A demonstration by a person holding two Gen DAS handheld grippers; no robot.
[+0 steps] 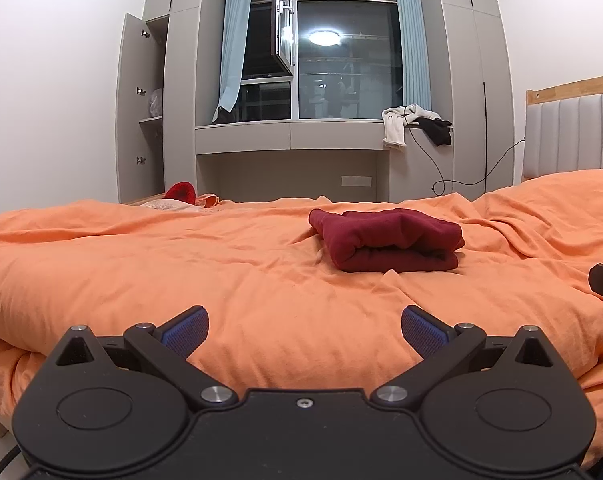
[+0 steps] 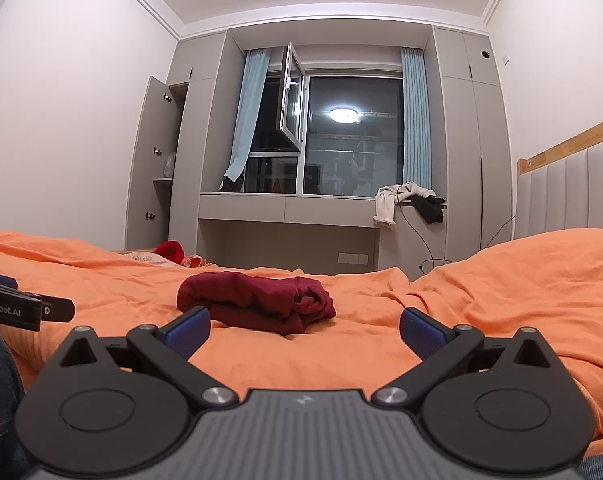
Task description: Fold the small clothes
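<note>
Left wrist view: the left gripper [image 1: 304, 330] hangs nearest, its fingers spread wide with nothing between them, over the orange bed [image 1: 149, 264]. Right wrist view has the right gripper [image 2: 304, 330] spread wide and empty too. Farther on, the folded maroon garment [image 1: 385, 240] lies on the bed, apart from both grippers. Beyond it a red item [image 1: 180, 191] sits at the far left edge. Farthest, clothes [image 1: 397, 124] drape the window ledge.
</note>
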